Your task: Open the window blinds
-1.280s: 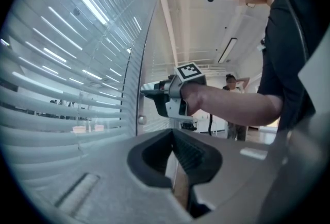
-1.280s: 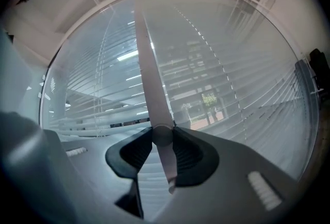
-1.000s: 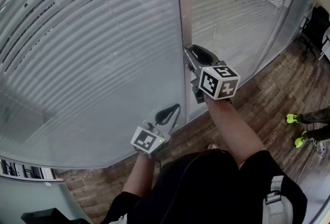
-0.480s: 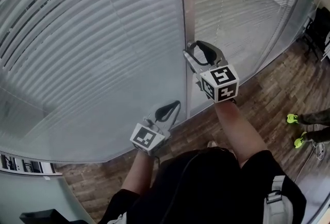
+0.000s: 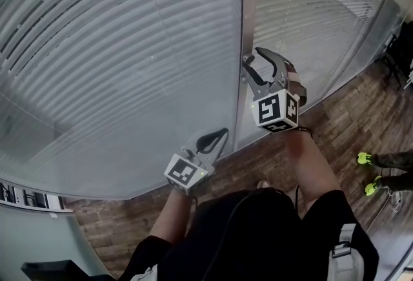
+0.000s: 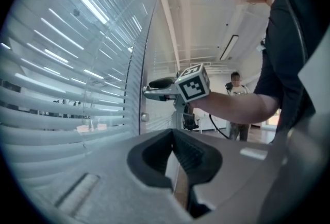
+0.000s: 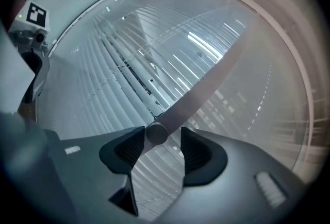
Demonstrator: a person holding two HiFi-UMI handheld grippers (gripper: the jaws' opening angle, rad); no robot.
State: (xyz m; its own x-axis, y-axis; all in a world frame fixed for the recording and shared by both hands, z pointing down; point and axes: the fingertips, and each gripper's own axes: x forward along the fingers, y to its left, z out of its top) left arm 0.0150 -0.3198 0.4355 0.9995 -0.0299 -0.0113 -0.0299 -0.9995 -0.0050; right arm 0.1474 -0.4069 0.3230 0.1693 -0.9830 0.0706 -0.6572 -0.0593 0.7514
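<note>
Claws, two: left claw [image 5: 222,134] closed, empty; right claw [image 5: 253,57] just parted round one knob [image 7: 156,133] between two blinds [image 5: 116,60].

Blinds [image 5: 116,60] hang left and right of a post [image 5: 247,8]. A knob [image 7: 156,133] on the post sits between the jaws of the right gripper [image 5: 255,57], which have just been opening. The left gripper [image 5: 219,139] is lower, to its left. Shoes [image 5: 365,158] stand on the floor [image 5: 335,124] at far right.

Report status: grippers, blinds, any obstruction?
Left gripper shut, empty. Right gripper jaws just opened, blind knob between them, not clamped. Blinds slats partly tilted open. Nothing seen in the way.
</note>
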